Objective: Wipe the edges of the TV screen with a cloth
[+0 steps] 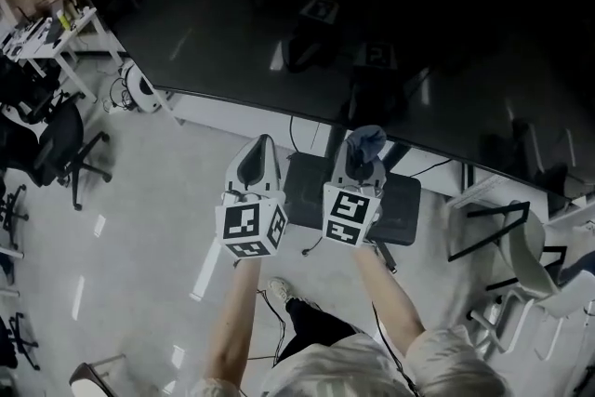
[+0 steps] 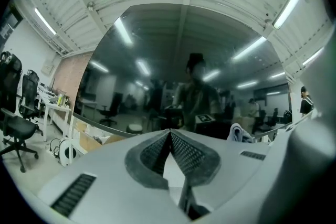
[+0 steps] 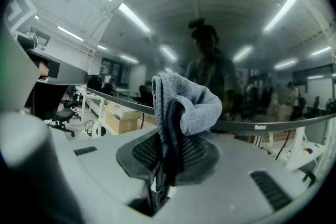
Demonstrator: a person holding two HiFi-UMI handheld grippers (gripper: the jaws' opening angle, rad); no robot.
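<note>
R gripper (image 1: pixel 361 165) jaws clamped on a grey cloth (image 3: pixel 185 102), which bunches up above the tips, right by the lower edge of the TV screen (image 1: pixel 390 23). Can't say for sure if cloth touches the edge. L gripper (image 1: pixel 257 163) jaws pressed together w/ nothing between, held just beside the R one, below the screen edge. Black office chair (image 1: pixel 56 144) stands at far left.

Right gripper (image 1: pixel 361 161) holds what looks like a cloth (image 1: pixel 368 138) by the TV screen (image 1: pixel 279 23).
</note>
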